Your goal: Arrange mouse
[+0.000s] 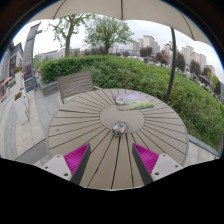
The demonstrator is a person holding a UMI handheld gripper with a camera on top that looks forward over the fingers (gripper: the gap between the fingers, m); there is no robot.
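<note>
One small mouse [120, 127] sat on the round table [80, 125], just below the middle of the frame. It lay straight ahead of the gripper [112, 162], beyond its fingers. The fingers were wide open and held nothing.

This is an outdoor garden or terrace seating spot. A round slatted wooden table [115, 125] stands under a parasol [120, 10], with a slatted chair [75, 84] at its far left side. Beyond lie a green hedge [110, 70], trees [105, 30] and distant town buildings [170, 52] under open sky.
</note>
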